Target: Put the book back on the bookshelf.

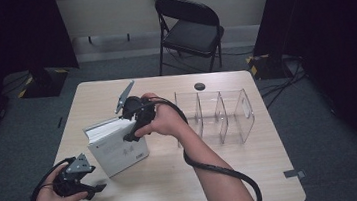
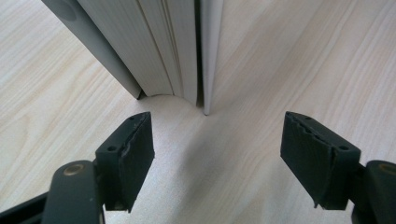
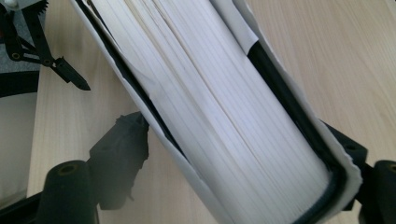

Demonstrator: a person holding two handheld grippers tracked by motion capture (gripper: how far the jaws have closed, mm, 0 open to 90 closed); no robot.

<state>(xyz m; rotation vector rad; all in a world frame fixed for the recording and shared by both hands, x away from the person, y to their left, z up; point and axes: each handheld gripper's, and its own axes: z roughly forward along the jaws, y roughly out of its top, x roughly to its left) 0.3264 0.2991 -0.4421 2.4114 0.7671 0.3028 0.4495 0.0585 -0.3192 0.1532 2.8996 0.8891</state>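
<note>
A thick white-covered book point(image 1: 118, 147) stands tilted on the wooden table point(image 1: 175, 186), its page block facing up and left. My right gripper point(image 1: 129, 132) comes down over the book's upper edge, shut on the book point(image 3: 224, 107), one pad on each cover. The left gripper point(image 1: 96, 182) rests near the table's front left corner, held in a hand. Its jaws point(image 2: 217, 140) stand open with nothing between them, aimed at the book's lower corner point(image 2: 168, 46) a short way ahead. In the right gripper view the left gripper point(image 3: 46, 60) shows beyond the book.
A clear plastic divider rack point(image 1: 218, 111) with several slots stands right of the book. A small black disc point(image 1: 199, 86) lies near the far edge. A black folding chair point(image 1: 191, 28) stands behind the table. The right gripper's cable point(image 1: 214, 169) loops across the front right.
</note>
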